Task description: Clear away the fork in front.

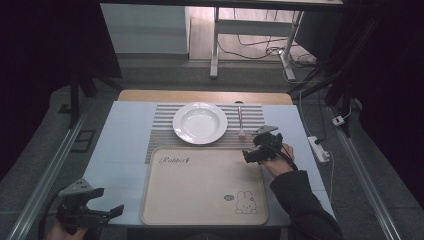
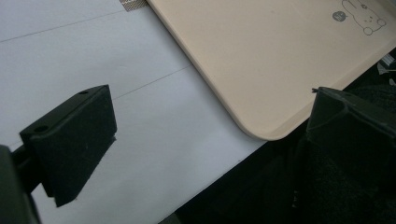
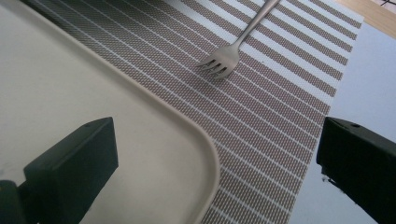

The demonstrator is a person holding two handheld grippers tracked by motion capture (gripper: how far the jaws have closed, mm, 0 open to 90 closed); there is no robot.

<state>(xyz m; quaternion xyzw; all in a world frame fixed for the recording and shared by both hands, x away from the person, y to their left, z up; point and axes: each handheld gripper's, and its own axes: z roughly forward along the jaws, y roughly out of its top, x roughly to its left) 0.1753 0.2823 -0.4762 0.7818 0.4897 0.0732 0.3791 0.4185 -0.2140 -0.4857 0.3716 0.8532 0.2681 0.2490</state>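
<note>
right gripper (image 1: 248, 154) hovers, jaws spread and empty, near the silver metal fork (image 3: 227, 56) on the striped woven placemat (image 3: 280, 116).
fork handle cut off in right gripper view; left gripper (image 1: 110, 201), jaws spread, at desk (image 1: 117, 160) corner.

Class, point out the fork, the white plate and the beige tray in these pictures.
fork (image 3: 223, 59), right gripper view, on its head above the tines.
white plate (image 1: 182, 131), high view, on its left rim.
beige tray (image 1: 200, 185), high view, on its bare middle.
</note>
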